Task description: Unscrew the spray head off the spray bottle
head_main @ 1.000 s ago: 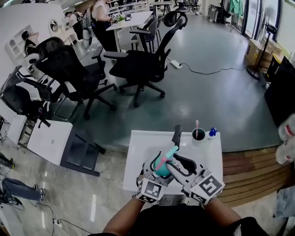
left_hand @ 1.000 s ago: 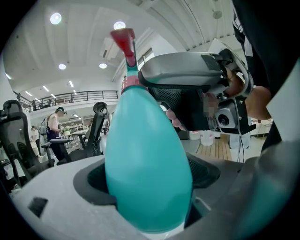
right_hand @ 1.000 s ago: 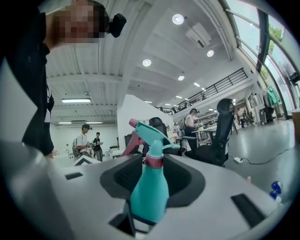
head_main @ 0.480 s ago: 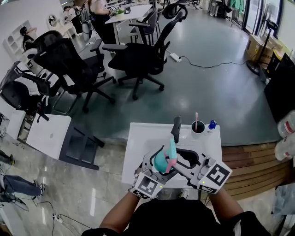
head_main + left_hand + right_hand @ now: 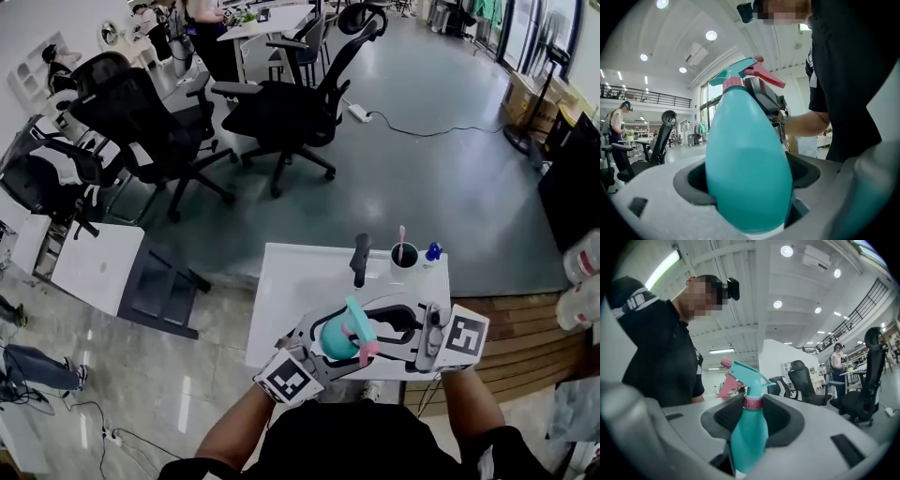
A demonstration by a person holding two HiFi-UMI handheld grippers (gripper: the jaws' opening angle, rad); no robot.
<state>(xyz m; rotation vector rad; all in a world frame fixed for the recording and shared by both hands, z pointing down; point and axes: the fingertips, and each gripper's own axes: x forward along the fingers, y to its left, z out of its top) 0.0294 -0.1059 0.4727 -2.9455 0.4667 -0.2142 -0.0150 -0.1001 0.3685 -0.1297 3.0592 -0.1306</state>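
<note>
A: Jaws?
B: Those of the left gripper [image 5: 747, 176] clench the spray bottle's [image 5: 333, 343] body; those of the right gripper [image 5: 752, 414] clasp the spray head [image 5: 357, 322] at its collar [image 5: 752, 402].
A: Containers?
B: A cup [image 5: 404, 275] at the desk's [image 5: 291, 281] far edge holds a pink stick [image 5: 400, 246]. The bottle hangs over the near edge, with open desk to its left.

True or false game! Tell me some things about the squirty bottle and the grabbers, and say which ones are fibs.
The left gripper holds the teal spray bottle round its fat body. True.
The spray head is already off. False: it sits on the bottle.
The right gripper is shut on the pink collar. True.
The trigger is yellow. False: it is pink.
The black cup is empty. False: a pink-tipped stick stands in it.
</note>
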